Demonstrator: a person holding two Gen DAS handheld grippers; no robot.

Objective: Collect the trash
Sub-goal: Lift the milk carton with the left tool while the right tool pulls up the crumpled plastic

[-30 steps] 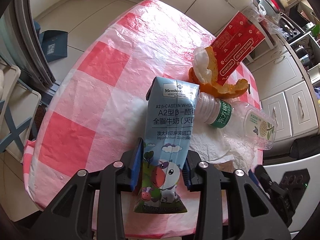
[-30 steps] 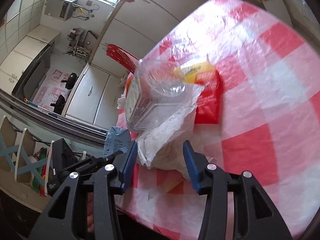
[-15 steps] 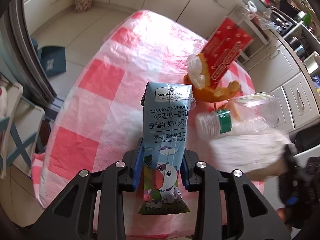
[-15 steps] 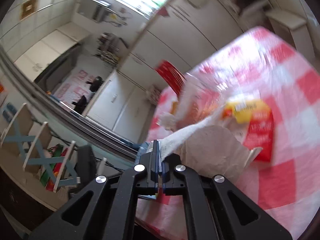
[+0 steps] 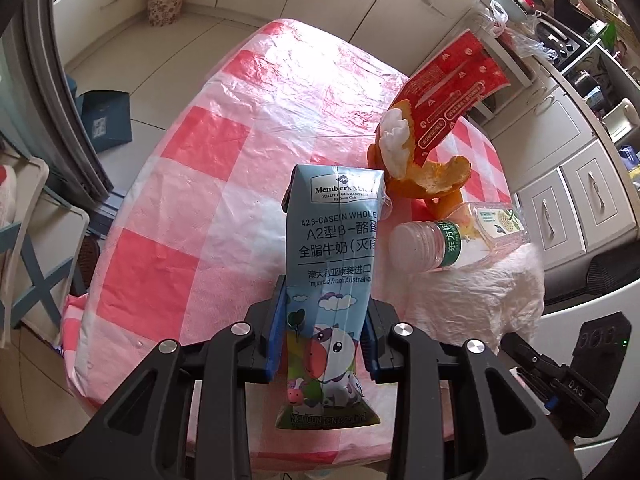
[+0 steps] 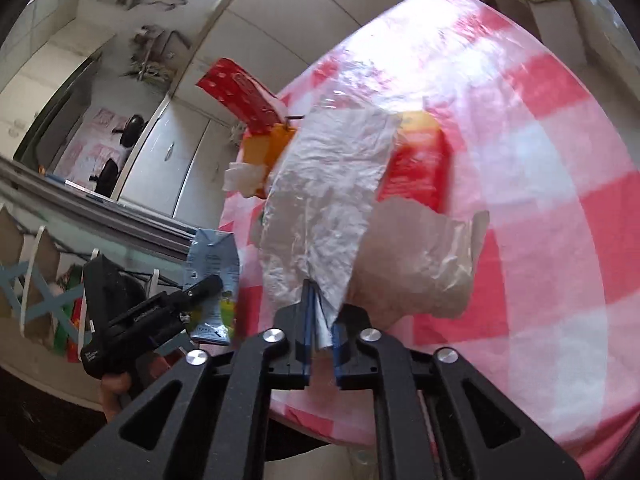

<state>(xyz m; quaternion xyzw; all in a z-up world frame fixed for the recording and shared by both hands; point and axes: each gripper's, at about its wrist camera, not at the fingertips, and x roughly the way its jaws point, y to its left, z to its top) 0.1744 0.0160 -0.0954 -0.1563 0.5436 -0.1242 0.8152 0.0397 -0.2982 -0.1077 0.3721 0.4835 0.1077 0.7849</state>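
Mid-collection: two pieces of trash gripped at once, neither yet dropped anywhere. Left gripper [image 5: 324, 332] clamped on a blue milk carton [image 5: 334, 260], fingers [image 5: 277, 328] pressing its lower sides, carton upright over the near edge of the bench [image 5: 192, 208] with its pink-and-white checked cover. Right gripper [image 6: 320, 334] nearly together, pinching the thin edge of a crinkled plastic bag [image 6: 328, 200]; jaws just eased slightly apart after a hard close, film still caught between them.

Still on the bench near its right-hand edge: orange peel [image 5: 436, 176], a red paper packet [image 5: 448, 92] leaning up from it, and a clear water bottle [image 5: 452, 236] lying on the bag's white bulk.

Next move, by judgement: lifting the bag clear without spilling the bottle, then carrying both catches to a bin. No bin visible in either view, so finding one first. Thin film liable to slip from a light pinch; a firmer close probably wise.

Left wrist view alone shows the bottle, the carton's printed face and the floor beyond the far edge with a floral bag [image 5: 164, 0]. Right wrist view alone shows the pinch on the film, a red-and-yellow pack [image 6: 420, 160] lying under the bag, and the left gripper seen from the side with a hand [image 6: 116, 392] beneath it.
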